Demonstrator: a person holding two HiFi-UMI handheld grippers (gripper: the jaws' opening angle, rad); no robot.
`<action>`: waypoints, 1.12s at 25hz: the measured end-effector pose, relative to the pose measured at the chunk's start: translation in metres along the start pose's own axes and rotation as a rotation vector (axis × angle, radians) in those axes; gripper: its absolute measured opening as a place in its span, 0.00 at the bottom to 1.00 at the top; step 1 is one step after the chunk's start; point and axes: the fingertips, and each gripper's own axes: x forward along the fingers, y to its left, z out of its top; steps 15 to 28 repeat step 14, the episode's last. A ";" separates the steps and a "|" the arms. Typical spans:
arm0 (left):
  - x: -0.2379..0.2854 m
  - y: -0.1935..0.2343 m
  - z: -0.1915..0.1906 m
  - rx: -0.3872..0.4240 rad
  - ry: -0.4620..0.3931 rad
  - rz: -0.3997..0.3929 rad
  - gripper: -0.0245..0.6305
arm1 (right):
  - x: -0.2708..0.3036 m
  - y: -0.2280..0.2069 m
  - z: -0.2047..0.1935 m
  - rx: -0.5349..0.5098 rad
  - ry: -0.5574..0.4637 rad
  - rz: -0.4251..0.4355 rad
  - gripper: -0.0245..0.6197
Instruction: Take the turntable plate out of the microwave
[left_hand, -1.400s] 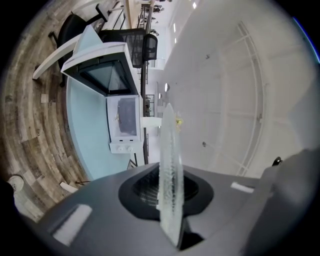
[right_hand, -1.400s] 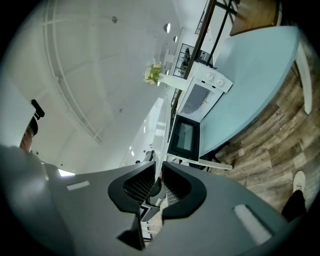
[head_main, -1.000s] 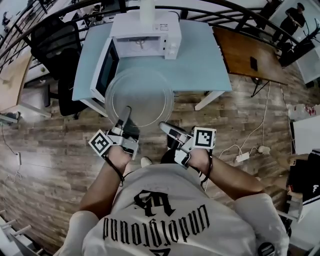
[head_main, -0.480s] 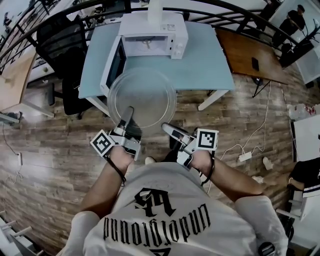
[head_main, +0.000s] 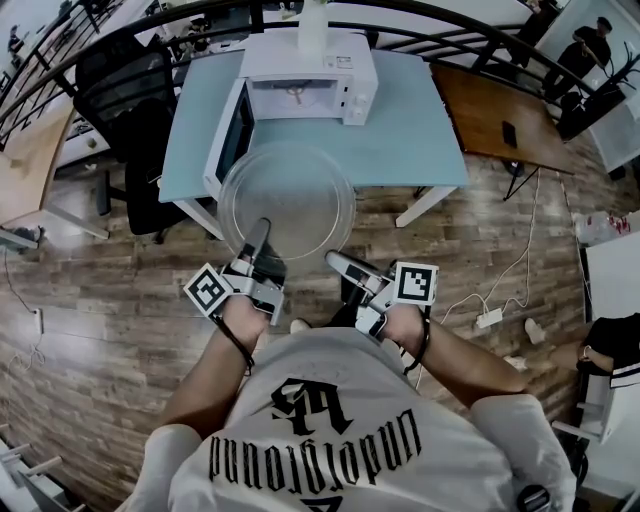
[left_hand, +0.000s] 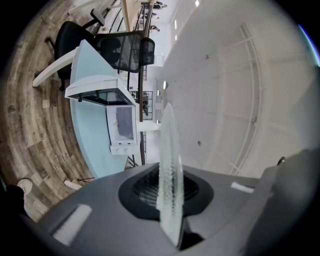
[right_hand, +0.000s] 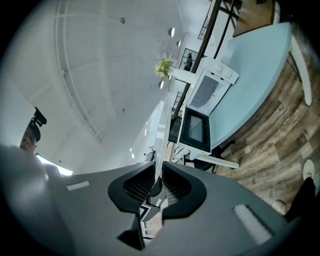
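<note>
- Turntable plate (head_main: 287, 200): clear glass disc, round, raised rim, roughly level; out of the microwave (head_main: 305, 75), in the air in front of the cavity, over the table's near edge and the floor.
- Left gripper (head_main: 258, 232) clamped on the plate's near-left rim; in the left gripper view the rim (left_hand: 169, 165) stands edge-on between the ribbed black pads (left_hand: 145, 190), jaws narrow and pressing on the glass.
- Right gripper (head_main: 335, 260) clamped on the near-right rim; in the right gripper view the thin glass edge (right_hand: 161, 130) is pinched between the pads (right_hand: 176, 190), only a slim gap.
- Around, left to right: black mesh office chair (head_main: 125, 90); microwave door (head_main: 228, 140) swung open to the left, its lower end just behind the plate's far-left rim; white microwave with the cavity open; pale blue table (head_main: 415, 120); brown wooden desk (head_main: 500, 115); white cable and power strip (head_main: 488, 316) on the floor.
- Floor (head_main: 90, 300): wood-look planks, grey-brown.
- Grippers are grey plastic, each with a black-and-white marker cube (head_main: 205, 290).
- Plate is see-through: table edge and floor show through it.
</note>
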 end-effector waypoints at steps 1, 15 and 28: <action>0.001 0.000 0.000 -0.002 0.000 0.000 0.15 | 0.000 0.000 0.001 -0.001 0.000 0.000 0.11; 0.010 0.010 0.005 -0.010 0.001 0.019 0.15 | 0.004 -0.009 0.009 0.010 0.000 -0.009 0.11; 0.010 0.010 0.005 -0.010 0.001 0.019 0.15 | 0.004 -0.009 0.009 0.010 0.000 -0.009 0.11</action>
